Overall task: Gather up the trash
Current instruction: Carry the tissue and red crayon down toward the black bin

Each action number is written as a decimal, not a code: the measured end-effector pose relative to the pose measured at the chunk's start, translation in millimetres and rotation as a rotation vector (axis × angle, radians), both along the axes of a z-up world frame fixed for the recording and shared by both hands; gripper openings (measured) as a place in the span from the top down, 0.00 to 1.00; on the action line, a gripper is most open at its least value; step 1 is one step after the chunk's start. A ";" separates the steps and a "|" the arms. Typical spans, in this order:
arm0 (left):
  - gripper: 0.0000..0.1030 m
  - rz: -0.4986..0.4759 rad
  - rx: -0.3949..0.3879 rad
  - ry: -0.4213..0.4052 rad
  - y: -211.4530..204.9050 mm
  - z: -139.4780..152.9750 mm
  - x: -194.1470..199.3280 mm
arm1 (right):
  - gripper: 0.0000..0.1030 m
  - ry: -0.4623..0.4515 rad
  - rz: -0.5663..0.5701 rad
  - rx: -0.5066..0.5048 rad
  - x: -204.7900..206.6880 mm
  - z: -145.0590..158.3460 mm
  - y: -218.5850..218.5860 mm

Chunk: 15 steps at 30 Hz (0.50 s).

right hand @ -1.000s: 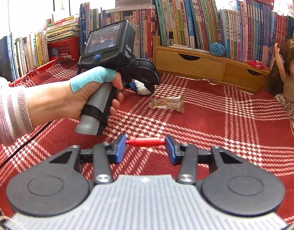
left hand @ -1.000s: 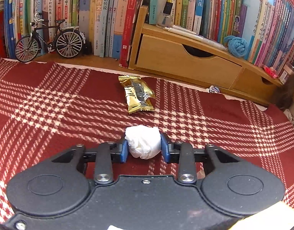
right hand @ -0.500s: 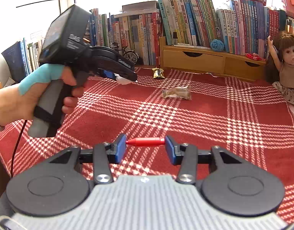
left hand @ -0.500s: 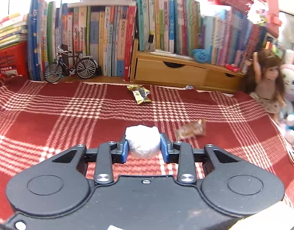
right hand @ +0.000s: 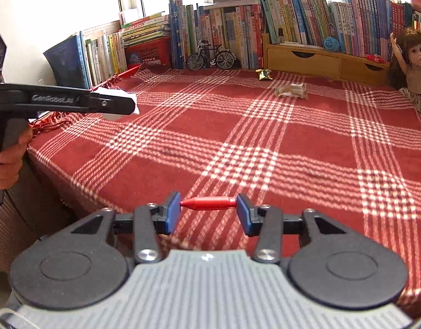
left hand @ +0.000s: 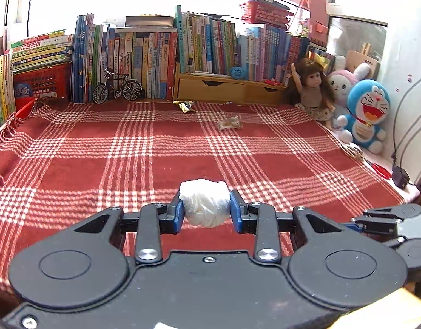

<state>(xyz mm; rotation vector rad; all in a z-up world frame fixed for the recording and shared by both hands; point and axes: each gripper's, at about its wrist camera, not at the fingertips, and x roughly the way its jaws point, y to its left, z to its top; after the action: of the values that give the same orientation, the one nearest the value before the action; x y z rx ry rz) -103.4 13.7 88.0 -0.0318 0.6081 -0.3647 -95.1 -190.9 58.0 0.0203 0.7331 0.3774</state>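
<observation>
Left tool point(left hand: 206, 210) pinching tissue wad point(left hand: 204, 202); rt tool point(right hand: 208, 211) pinching red cap point(right hand: 209, 203).

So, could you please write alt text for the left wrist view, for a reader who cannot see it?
The left gripper holds a crumpled white paper ball between its blue pads above a red plaid cloth. Farther back lie a gold wrapper and a brown wrapper, before a wall of books and toys.

White lettering reading "GenRobot.AI" runs along the side of the black plastic left claw point(right hand: 116, 104). The upright books' point(left hand: 144, 63) spines carry Chinese titles too small to read.
</observation>
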 end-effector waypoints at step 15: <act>0.69 0.057 0.067 0.520 30.1 -135.8 -120.7 | 0.51 0.284 -0.006 -0.055 -87.8 -82.0 45.8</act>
<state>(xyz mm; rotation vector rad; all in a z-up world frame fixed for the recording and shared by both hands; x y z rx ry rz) -224.1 43.9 -47.8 -0.0808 1.1314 -0.2802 -182.9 -145.1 -24.0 0.0247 1.0239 0.3526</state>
